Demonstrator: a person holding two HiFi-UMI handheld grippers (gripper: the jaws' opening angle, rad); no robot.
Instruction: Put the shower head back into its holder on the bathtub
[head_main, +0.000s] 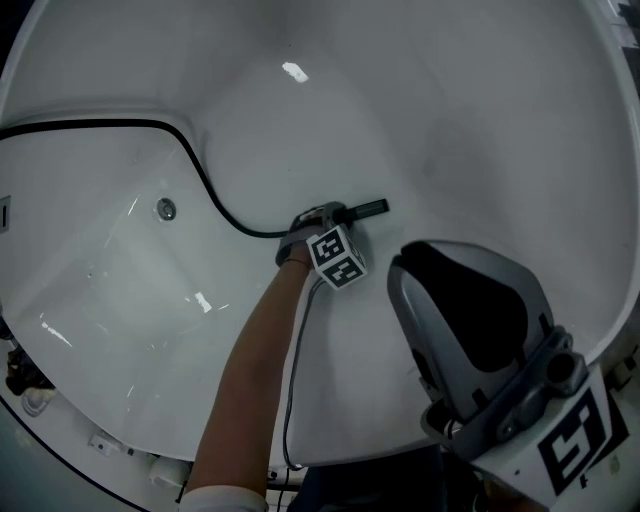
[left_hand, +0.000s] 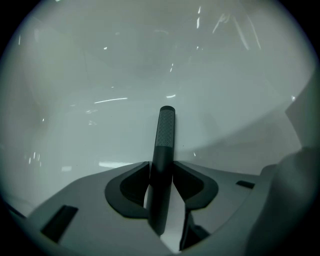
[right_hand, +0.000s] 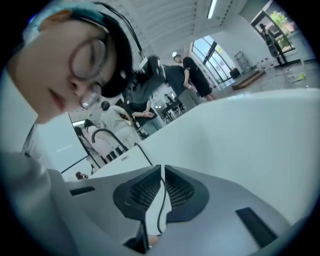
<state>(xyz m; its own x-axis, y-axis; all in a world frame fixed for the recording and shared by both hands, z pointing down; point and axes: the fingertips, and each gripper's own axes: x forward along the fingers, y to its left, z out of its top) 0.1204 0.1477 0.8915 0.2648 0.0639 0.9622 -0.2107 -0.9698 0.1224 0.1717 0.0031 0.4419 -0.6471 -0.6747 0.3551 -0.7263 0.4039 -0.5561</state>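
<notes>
The shower head (head_main: 368, 208) is a thin black stick lying on the bottom of the white bathtub (head_main: 450, 120). Its black hose (head_main: 205, 180) runs down from the rim at the upper left. My left gripper (head_main: 325, 216) reaches down into the tub and is shut on the shower head; in the left gripper view its textured end (left_hand: 166, 130) sticks out past the left gripper (left_hand: 161, 166), whose pads press on both sides. My right gripper (head_main: 450, 262) hovers near the camera at the lower right. In its own view the right gripper (right_hand: 163, 168) is shut and empty, pointing over the tub rim.
A round metal fitting (head_main: 166, 209) sits in the tub's left wall. Dark fixtures (head_main: 25, 385) stand on the rim at the lower left. Beyond the tub edge (right_hand: 240, 125), the right gripper view shows a curved black tap (right_hand: 100, 134) and people standing in a bright hall.
</notes>
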